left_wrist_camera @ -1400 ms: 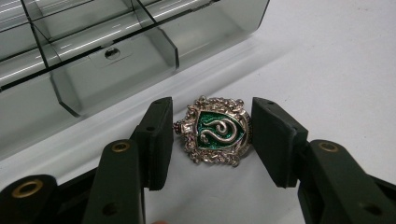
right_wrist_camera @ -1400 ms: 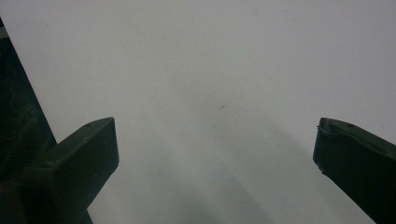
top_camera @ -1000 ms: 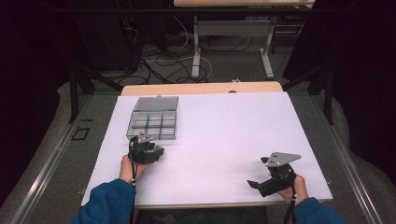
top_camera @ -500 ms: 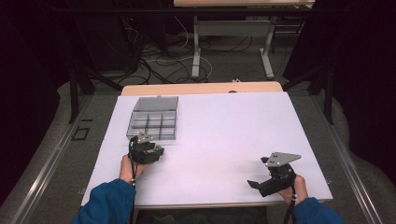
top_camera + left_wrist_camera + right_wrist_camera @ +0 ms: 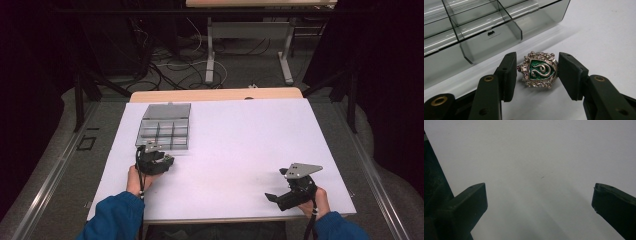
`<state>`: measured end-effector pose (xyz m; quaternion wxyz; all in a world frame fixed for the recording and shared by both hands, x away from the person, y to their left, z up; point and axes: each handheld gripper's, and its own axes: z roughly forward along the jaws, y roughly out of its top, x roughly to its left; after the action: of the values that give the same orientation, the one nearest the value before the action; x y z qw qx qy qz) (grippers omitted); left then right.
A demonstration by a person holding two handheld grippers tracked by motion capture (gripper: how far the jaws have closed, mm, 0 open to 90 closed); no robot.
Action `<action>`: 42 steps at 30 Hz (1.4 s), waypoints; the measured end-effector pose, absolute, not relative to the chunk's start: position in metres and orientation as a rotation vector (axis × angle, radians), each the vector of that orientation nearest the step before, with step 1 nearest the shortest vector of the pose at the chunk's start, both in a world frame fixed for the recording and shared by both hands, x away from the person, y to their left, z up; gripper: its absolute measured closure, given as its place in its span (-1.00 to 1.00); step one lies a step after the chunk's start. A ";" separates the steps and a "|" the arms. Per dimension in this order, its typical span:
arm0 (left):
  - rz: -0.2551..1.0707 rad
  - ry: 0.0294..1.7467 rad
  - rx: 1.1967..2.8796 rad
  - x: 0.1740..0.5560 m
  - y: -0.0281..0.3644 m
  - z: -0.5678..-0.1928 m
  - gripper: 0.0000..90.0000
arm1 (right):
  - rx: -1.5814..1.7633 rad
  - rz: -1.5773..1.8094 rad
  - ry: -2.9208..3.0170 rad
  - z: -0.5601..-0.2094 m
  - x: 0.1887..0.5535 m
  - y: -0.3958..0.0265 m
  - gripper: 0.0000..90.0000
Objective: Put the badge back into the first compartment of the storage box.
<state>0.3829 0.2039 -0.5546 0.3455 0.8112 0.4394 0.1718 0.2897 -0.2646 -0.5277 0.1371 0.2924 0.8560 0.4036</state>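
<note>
Right gripper (image 5: 284, 196) near the table (image 5: 250, 135) front edge, jaws wide apart over bare top. Left gripper (image 5: 537, 72) clamped on a crest pin (image 5: 538, 70), just before the divided box (image 5: 481, 27).

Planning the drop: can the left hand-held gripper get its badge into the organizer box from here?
Probably yes. The left hand-held gripper grips the green crest badge just short of the open organizer box; nothing lies between them.
</note>
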 end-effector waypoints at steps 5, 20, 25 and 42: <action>0.460 1.144 2.105 0.382 0.205 -0.552 0.13 | 0.848 1.168 2.477 -0.528 0.290 -0.265 -1.00; 0.479 1.143 2.102 0.381 0.210 -0.547 0.13 | 0.847 1.168 2.476 -0.528 0.290 -0.265 -1.00; 0.489 1.149 2.090 0.380 0.212 -0.546 0.13 | 0.849 1.167 2.476 -0.528 0.289 -0.265 -1.00; 0.544 1.154 2.089 0.377 0.220 -0.539 0.13 | 0.870 1.186 2.454 -0.528 0.288 -0.264 -1.00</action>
<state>0.3766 0.2200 -0.5389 0.3398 0.8027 0.4434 0.2089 0.2884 -0.2640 -0.5281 0.1396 0.3010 0.8493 0.4106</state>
